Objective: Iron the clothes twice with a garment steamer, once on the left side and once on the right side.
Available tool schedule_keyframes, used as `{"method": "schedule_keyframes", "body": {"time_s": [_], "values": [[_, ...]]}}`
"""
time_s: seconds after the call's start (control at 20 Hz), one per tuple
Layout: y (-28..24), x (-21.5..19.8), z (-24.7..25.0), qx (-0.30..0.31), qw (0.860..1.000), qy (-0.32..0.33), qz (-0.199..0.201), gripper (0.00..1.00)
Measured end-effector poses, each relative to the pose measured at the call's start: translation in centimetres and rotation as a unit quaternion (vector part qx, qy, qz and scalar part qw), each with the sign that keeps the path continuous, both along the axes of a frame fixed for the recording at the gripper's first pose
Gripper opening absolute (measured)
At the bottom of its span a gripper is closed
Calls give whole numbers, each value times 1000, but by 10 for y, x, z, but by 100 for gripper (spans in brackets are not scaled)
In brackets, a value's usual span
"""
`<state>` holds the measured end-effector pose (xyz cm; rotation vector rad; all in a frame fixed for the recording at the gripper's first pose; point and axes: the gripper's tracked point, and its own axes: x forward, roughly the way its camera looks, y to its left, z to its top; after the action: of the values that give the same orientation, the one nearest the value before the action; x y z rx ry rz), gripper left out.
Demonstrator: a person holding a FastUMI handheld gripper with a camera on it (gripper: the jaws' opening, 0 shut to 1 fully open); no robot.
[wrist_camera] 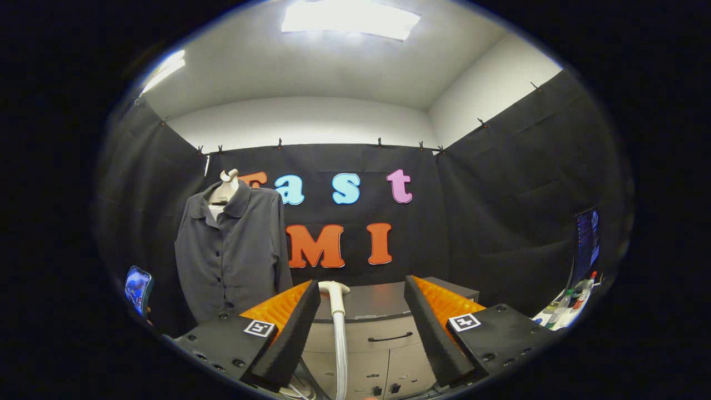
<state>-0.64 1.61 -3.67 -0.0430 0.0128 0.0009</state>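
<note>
Between the spread fingers of the gripper (361,328), the steamer head (334,290) stands upright on its pale hose (340,350), untouched
The jaws gape wide and grip nothing. The dark grey shirt (232,253) hangs on a mannequin bust (225,186) beyond the fingers, well apart from them, against the booth wall; a cabinet (383,336) stands beyond the steamer
</note>
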Motion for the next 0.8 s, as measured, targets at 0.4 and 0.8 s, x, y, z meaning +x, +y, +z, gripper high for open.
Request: {"method": "schedule_keyframes", "body": {"time_s": [0.4, 0.8], "values": [[4, 6, 1, -5, 1000, -2, 3, 98], [6, 12, 0, -10, 1000, 0, 5, 98]]}}
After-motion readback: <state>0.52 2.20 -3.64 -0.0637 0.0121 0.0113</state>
